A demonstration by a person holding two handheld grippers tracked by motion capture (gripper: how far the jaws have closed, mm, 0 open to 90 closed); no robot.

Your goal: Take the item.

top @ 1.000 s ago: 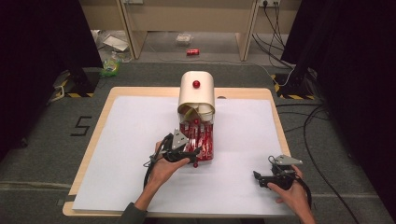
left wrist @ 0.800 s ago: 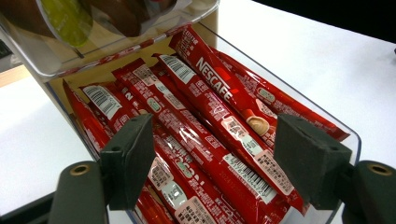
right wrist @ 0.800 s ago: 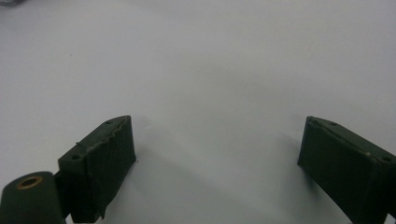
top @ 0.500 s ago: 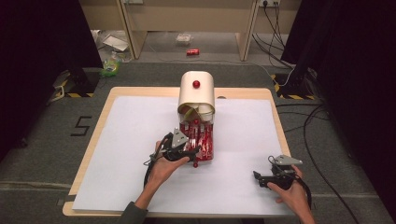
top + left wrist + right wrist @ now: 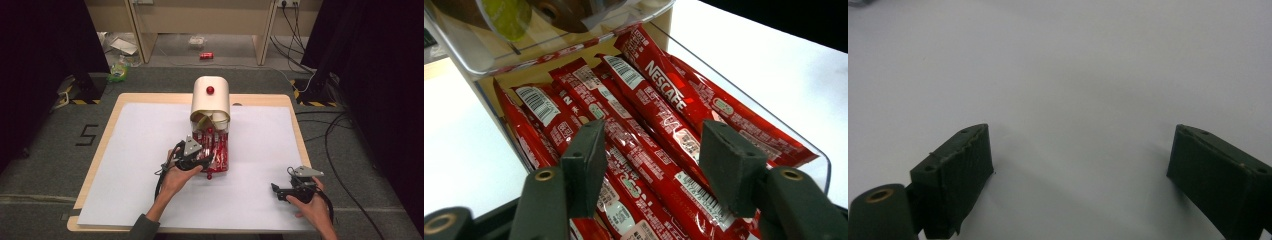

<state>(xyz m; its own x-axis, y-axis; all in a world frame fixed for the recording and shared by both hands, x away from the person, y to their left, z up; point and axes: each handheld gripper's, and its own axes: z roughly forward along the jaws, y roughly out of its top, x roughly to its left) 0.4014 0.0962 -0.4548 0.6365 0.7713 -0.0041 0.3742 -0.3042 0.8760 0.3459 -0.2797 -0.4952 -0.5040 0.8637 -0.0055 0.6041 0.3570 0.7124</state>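
Clear tray sits at the foot of the cream dispenser, on the white sheet that covers the table. Tray is packed with red sachets: long, narrow, glossy foil sticks lying side by side and overlapping, mostly lengthwise toward the dispenser. White "NESCAFE" lettering on the topmost one, white barcode panels near the ends of several, small round emblems on others. Tray walls are transparent, so the sachets show through the side. Dispenser has a rounded top with 1 red knob; green and brown round pieces show through its clear lower part, just above the tray's far end. Left gripper hangs over the tray's near end, tips down among the sachets; its jaws have just been closing and now stand about half open, with 2 or 3 sachets lying between the pads. Cannot see the pads pressing on any sachet yet; gaps show on both sides. From the high view, the left hand is at the tray's near-left corner. Right gripper rests well right of the tray, near the sheet's near edge, jaws wide apart, bare sheet between them.
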